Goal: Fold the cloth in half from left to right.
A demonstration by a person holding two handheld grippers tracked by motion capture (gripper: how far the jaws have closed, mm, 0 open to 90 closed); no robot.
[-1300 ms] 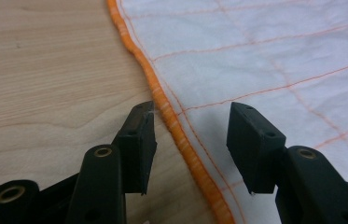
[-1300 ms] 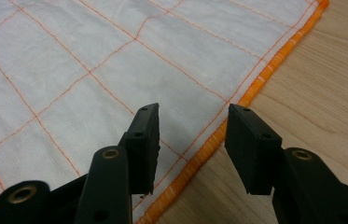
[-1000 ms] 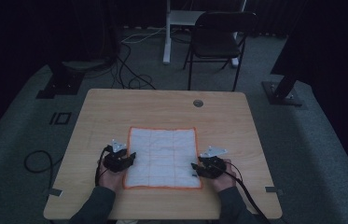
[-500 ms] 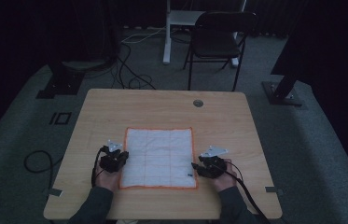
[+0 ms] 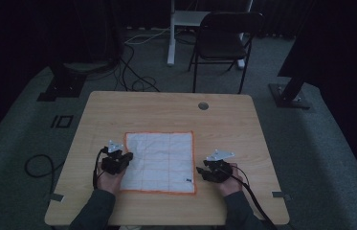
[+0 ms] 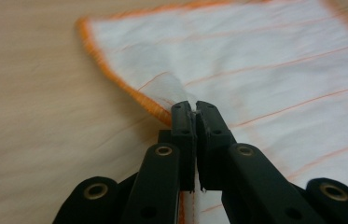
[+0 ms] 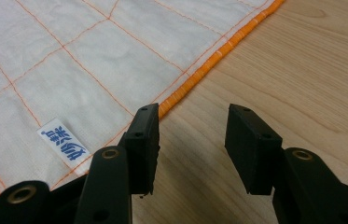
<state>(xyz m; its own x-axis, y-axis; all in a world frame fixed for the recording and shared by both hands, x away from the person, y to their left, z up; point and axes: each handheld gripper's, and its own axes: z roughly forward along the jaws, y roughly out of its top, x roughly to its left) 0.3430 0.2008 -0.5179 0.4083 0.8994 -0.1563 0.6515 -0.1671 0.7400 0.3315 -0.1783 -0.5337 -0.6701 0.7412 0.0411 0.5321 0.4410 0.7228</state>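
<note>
Dragged leftward, woven orange-hemmed cloth [image 5: 159,160] stays pinched by left claw [image 6: 195,109]; right claw [image 7: 192,140] gapes empty.

The room is dim, its walls lost in black along the top of the frame; grey carpet [image 5: 319,158] covers the floor; a light wooden table [image 5: 166,108] fills the centre, a round hole [image 5: 203,106] near its far edge; a dark folding chair [image 5: 224,40] stands at upper centre; cables [image 5: 133,72] trail at upper left.
</note>
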